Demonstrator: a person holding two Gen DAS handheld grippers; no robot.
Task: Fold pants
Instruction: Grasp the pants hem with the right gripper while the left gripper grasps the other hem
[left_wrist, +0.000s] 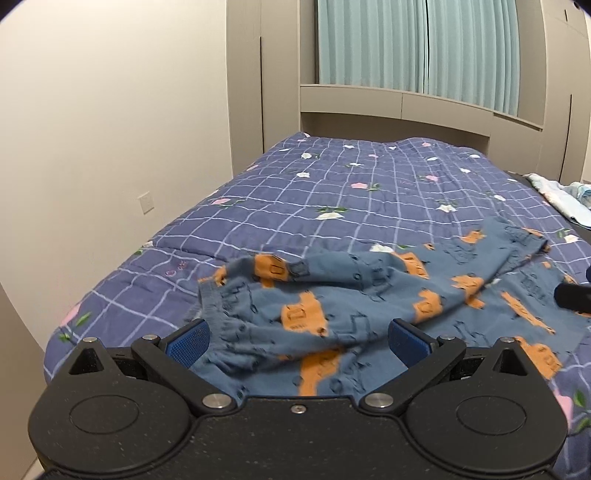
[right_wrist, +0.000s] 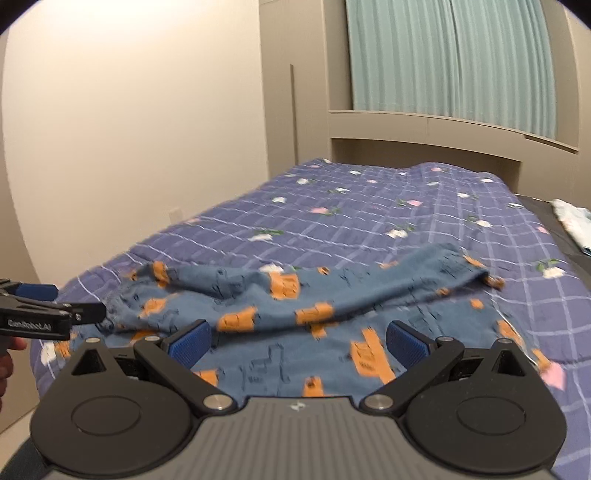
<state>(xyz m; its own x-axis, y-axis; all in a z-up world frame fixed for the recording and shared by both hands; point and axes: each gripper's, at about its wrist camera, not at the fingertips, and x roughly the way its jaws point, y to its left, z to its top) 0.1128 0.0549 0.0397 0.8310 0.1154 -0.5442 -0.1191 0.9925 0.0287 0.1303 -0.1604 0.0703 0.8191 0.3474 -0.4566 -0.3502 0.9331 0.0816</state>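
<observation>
Blue pants (left_wrist: 354, 295) with orange prints lie rumpled across the near part of the bed (left_wrist: 332, 192); they also show in the right wrist view (right_wrist: 295, 306). One leg lies bunched over the other and stretches to the right. My left gripper (left_wrist: 299, 339) is open, its blue pads on either side of the waistband end at the left. It also shows from the side in the right wrist view (right_wrist: 79, 308), at the waistband edge. My right gripper (right_wrist: 299, 343) is open and empty just above the lower leg fabric. Its dark tip shows in the left wrist view (left_wrist: 572, 295).
The bed has a purple checked quilt with flowers. A white wall (left_wrist: 110, 129) runs along its left side. A beige headboard cabinet (left_wrist: 388, 107) and green curtains (left_wrist: 424, 44) stand at the far end. Light folded cloths (left_wrist: 557, 199) lie at the right edge.
</observation>
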